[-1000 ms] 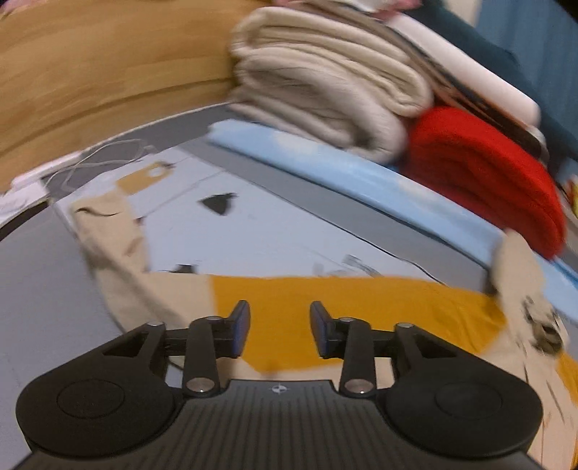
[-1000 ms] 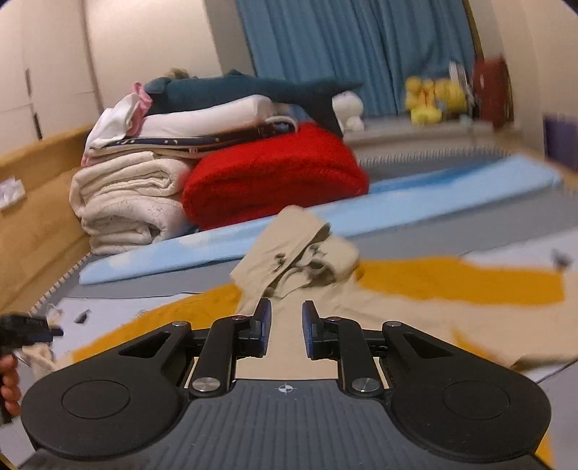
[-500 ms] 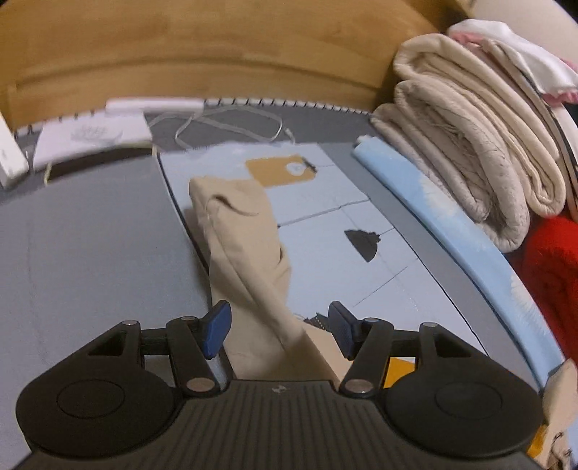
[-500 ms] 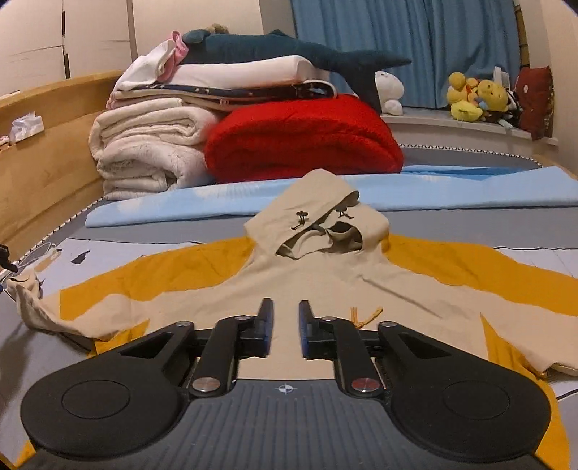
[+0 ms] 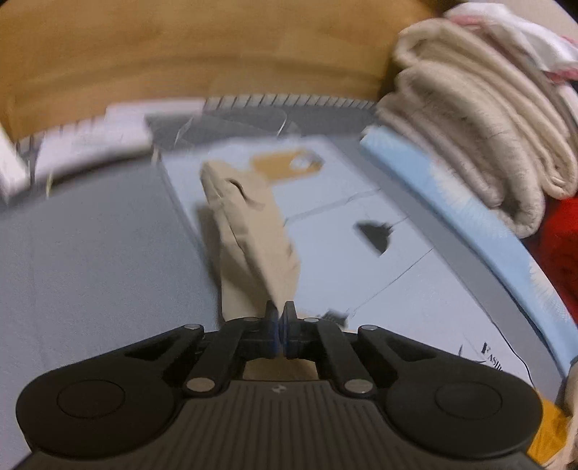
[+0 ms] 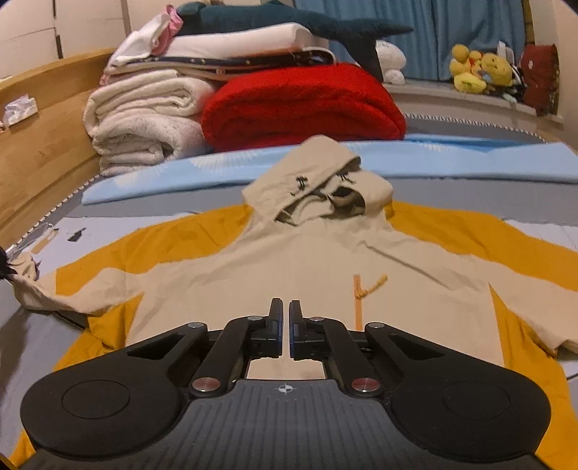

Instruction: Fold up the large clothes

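Note:
A beige and mustard-yellow hoodie (image 6: 307, 267) lies spread flat on the bed, hood (image 6: 318, 184) toward the far side, sleeves out to both sides. My left gripper (image 5: 280, 312) is shut on the beige left sleeve (image 5: 249, 231), near its lower part; the cuff end points away from me. That sleeve end shows at the far left of the right wrist view (image 6: 27, 285). My right gripper (image 6: 285, 311) is shut and empty, hovering over the hoodie's lower chest.
Folded cream blankets (image 6: 144, 119) and a red blanket (image 6: 300, 105) are stacked at the back, with a shark plush (image 6: 289, 18) on top. A wooden bed frame (image 5: 180, 54) runs along the left. A light blue sheet (image 6: 469, 162) lies behind the hood.
My left gripper has closed on the beige sleeve; half a second ago it was open around it. My right gripper has moved slightly closer over the hoodie's chest and stays shut.

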`<state>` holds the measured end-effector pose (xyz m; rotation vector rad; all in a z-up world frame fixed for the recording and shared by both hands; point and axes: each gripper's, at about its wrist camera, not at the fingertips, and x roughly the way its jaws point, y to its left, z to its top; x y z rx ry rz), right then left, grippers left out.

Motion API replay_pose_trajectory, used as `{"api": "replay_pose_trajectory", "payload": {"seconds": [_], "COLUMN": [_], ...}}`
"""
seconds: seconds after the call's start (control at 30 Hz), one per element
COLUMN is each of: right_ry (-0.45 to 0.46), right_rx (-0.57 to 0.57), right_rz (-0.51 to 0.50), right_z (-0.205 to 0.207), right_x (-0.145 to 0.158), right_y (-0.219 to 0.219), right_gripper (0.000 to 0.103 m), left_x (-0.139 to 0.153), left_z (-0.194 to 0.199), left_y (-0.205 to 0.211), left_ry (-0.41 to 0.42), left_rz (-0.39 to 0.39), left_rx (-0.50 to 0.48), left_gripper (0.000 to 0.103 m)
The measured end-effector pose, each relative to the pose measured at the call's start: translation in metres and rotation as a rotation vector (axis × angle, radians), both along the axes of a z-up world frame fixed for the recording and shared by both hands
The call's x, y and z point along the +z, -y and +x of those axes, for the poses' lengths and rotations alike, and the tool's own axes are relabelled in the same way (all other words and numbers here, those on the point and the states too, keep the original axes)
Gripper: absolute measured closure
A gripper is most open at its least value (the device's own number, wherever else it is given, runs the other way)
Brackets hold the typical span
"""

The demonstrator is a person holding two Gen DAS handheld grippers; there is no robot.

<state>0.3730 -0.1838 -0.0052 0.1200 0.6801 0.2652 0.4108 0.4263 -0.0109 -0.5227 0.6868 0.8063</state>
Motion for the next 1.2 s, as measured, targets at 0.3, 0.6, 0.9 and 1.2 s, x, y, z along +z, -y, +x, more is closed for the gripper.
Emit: {"api": "replay_pose_trajectory", "payload": {"seconds": [0.3,0.6,0.9,1.2], "right_ry": [-0.049,-0.051,-0.075,-0.133], "right_rx": [-0.045,-0.166,-0.327,-0.488], "right_rz": [0.010,0.051,0.169,0.247], "right_z": [-0.003,-0.006,0.007,0.018], "right_x": [-0.001,0.005,0.005,-0.018], "right_y": [0.015,0.049,0.094,0.125], "right_gripper": [0.103,0.098,0.089,0.089], "left_x": [0.096,-0.007,0.052,0.020], "left_z": [0.024,0.015,0.000,0.044], "left_y": [0.221,0.437,0.388,0.364], "left_ry": [0.339,-0.027,-0.025,-0.078], "left_rz": [0.303,-0.096,-0.021,0.059], "left_rx": [-0.588,-1.261,-0.954,-0.804], "left_gripper": [0.102,0.085,0.078,0.077]}}
